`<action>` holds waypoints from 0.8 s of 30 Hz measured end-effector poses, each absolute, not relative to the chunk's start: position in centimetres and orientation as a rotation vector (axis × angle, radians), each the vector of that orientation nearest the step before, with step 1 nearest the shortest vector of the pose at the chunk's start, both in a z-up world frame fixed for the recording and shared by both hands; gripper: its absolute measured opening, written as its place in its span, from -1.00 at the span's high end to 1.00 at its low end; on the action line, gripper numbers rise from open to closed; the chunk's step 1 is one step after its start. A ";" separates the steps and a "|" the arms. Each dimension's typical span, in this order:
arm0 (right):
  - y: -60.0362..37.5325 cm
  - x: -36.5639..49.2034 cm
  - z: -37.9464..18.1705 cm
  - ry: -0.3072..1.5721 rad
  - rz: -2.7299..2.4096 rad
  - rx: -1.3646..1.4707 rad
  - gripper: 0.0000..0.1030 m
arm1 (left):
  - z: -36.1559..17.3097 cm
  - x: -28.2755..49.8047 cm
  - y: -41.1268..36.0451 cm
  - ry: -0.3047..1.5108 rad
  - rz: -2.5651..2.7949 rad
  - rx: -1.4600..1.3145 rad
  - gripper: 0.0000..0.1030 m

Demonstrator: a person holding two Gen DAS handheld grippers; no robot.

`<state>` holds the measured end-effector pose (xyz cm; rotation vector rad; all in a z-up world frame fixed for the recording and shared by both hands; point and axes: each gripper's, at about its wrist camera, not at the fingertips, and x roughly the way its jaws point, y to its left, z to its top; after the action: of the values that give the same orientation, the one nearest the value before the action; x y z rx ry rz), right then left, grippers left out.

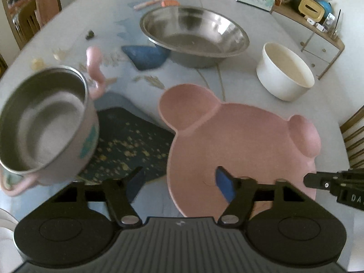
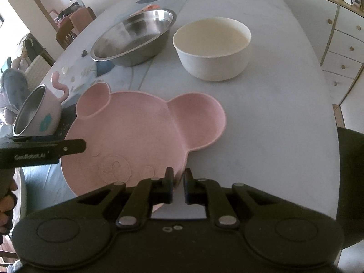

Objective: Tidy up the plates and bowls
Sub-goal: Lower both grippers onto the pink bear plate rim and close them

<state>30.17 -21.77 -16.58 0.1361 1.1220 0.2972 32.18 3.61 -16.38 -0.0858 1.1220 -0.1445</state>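
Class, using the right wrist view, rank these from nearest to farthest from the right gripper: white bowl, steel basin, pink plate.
1. Pink plate: its near rim sits between the right gripper jaws.
2. White bowl: ahead, slightly right.
3. Steel basin: farther back, left of the bowl.

Pale oval table (image 2: 284, 104); wooden chairs (image 1: 27, 22); white drawer cabinet (image 2: 343, 52); daylight.
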 end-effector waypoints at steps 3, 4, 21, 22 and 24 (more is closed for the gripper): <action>-21.5 29.8 -16.6 1.118 0.295 0.130 0.82 | -16.7 32.3 4.0 1.141 -0.154 -0.120 0.29; -21.4 29.8 -16.6 1.118 0.292 0.131 0.82 | -16.8 32.3 4.1 1.144 -0.158 -0.124 0.38; -19.3 26.3 -14.9 1.084 0.233 0.117 0.81 | -15.5 28.5 5.9 1.131 -0.203 -0.111 0.72; -19.1 26.0 -14.5 1.077 0.232 0.112 0.81 | -15.3 28.2 6.1 1.134 -0.206 -0.114 0.72; -18.4 25.2 -14.0 1.065 0.231 0.099 0.82 | -14.9 27.5 6.6 1.135 -0.206 -0.115 0.72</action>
<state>25.20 -18.45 -14.05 0.0993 1.0655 0.2313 27.53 6.62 -14.91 -0.1155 1.1350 -0.2062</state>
